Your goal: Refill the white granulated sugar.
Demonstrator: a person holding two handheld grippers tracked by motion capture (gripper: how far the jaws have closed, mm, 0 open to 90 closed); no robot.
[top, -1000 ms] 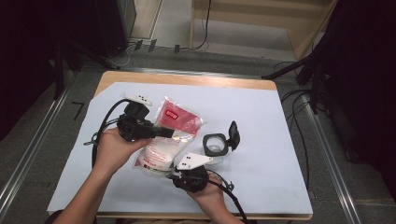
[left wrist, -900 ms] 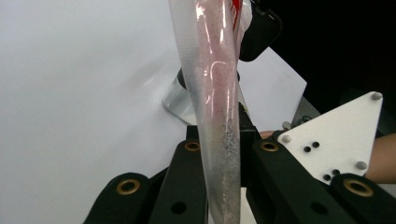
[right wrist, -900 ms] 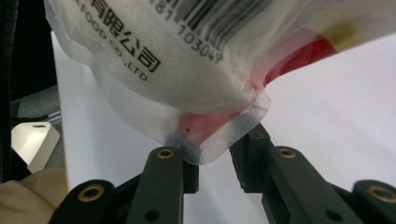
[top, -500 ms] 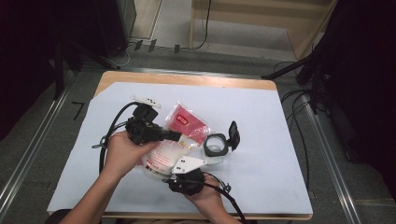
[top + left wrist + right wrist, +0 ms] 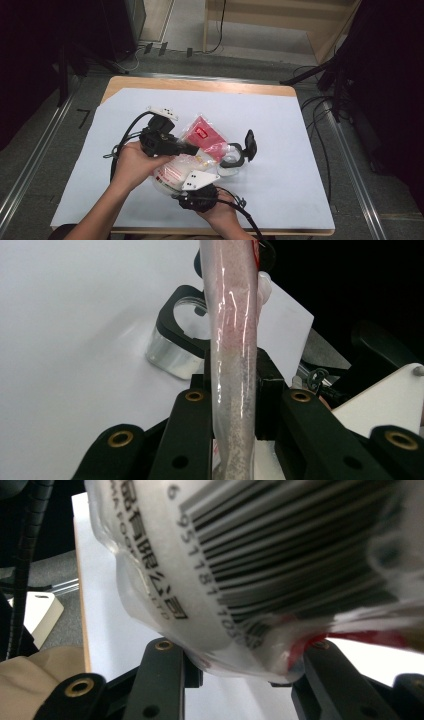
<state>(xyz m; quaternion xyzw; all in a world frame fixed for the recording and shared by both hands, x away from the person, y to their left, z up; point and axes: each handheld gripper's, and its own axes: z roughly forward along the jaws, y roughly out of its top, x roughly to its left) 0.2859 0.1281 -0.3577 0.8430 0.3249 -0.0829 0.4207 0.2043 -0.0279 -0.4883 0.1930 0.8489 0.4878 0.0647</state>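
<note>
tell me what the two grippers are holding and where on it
Both hold one clear plastic bag of white and red contents. The left gripper pinches its thin upper part; the right gripper clamps its bulging barcode end.

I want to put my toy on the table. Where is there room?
The white sheet is bare along the far edge, at the right past the black-lidded glass jar, and at the left beyond the cables. The near middle is crowded: the left tool and right tool both grip the plastic bag there.

Clear plastic bag (image 5: 197, 150) with red-and-white label, probably granule-filled, lifted off the white table cover
</note>
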